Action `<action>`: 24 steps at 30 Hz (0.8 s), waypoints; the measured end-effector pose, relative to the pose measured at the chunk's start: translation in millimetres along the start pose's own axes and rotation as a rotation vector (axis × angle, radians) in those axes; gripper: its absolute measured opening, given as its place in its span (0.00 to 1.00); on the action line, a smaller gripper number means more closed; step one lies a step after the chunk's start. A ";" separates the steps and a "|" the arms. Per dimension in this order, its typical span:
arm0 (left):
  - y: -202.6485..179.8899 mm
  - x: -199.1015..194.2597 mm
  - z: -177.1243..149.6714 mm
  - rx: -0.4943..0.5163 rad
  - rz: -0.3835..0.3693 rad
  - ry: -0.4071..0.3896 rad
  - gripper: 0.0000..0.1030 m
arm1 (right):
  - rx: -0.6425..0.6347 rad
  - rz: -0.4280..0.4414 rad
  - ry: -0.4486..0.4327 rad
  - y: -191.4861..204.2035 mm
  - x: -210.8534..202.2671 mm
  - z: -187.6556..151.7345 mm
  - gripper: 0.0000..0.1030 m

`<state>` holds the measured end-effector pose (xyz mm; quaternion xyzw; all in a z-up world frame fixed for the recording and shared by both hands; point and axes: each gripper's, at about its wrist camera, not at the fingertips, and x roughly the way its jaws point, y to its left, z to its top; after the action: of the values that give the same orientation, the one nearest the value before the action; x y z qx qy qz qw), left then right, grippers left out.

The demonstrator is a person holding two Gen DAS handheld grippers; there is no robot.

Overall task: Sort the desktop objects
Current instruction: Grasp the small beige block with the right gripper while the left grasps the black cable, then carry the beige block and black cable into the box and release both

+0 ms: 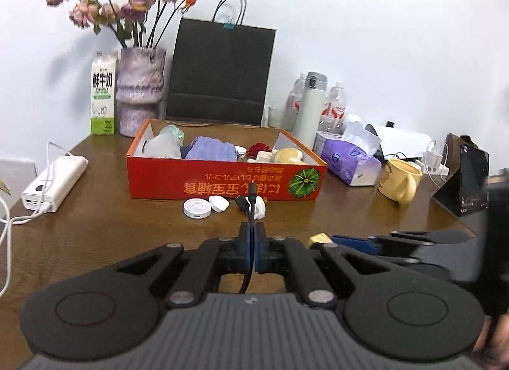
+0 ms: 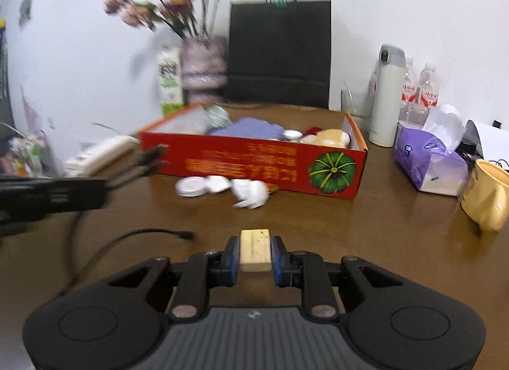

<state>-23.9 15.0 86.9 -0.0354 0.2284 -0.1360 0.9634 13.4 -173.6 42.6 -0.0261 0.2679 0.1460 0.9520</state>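
Note:
My left gripper (image 1: 253,233) is shut on a black cable (image 1: 251,211), whose plug ends stick up in front of the red cardboard box (image 1: 222,179). My right gripper (image 2: 254,247) is shut on a pale yellow eraser-like block (image 2: 254,250), held just above the brown table (image 2: 350,236). The block's corner also shows in the left wrist view (image 1: 319,239). A round white case (image 1: 197,208), a white oval case (image 1: 219,203) and a crumpled white item (image 1: 260,206) lie before the box. The box holds a purple cloth (image 1: 211,149) and other small items.
A white power bank (image 1: 54,184) with cords lies left. A vase of flowers (image 1: 140,93), milk carton (image 1: 102,96) and black paper bag (image 1: 219,74) stand behind the box. A purple tissue pack (image 1: 350,160), yellow mug (image 1: 399,184), thermos (image 1: 310,104) and bottles are right.

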 end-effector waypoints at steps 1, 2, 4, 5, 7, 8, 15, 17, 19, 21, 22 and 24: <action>-3.0 -3.6 -4.2 0.002 0.001 0.002 0.03 | 0.002 0.006 -0.010 3.0 -12.6 -3.0 0.19; -6.0 -7.8 -10.1 -0.003 -0.003 0.009 0.03 | 0.005 0.005 -0.024 7.4 -27.4 -8.1 0.19; -11.8 -20.0 -21.9 -0.007 -0.012 0.019 0.03 | 0.005 0.002 -0.049 12.8 -50.8 -14.8 0.19; -15.3 -31.4 -27.7 0.000 -0.008 0.013 0.03 | 0.003 -0.001 -0.063 16.3 -62.7 -18.5 0.19; -20.2 -49.0 -35.8 0.013 -0.008 -0.010 0.03 | 0.003 -0.006 -0.094 20.0 -84.5 -25.3 0.19; -22.4 -58.5 -38.2 0.016 -0.009 -0.027 0.03 | 0.002 -0.004 -0.111 22.1 -95.7 -29.2 0.19; -28.8 -72.3 -26.1 0.038 -0.018 -0.079 0.03 | -0.007 0.000 -0.148 28.0 -116.3 -32.2 0.19; -25.7 -69.1 -16.3 0.036 -0.029 -0.088 0.03 | -0.005 -0.005 -0.151 25.9 -114.5 -29.2 0.19; -17.6 -61.5 4.2 0.010 -0.055 -0.103 0.03 | 0.003 -0.020 -0.155 19.3 -109.4 -19.5 0.19; -11.2 -55.9 30.2 -0.003 -0.065 -0.134 0.03 | 0.021 -0.024 -0.178 8.0 -106.8 -3.4 0.19; -8.2 -52.4 47.3 -0.001 -0.072 -0.156 0.03 | 0.027 -0.023 -0.195 2.2 -106.4 6.4 0.19; -6.5 -44.2 86.2 0.015 -0.088 -0.209 0.03 | 0.022 -0.033 -0.245 -10.3 -104.3 32.0 0.19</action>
<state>-24.7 21.6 183.7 -0.0521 0.1237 -0.1753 0.9753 -52.5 -206.9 123.6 -0.0020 0.1505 0.1293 0.9801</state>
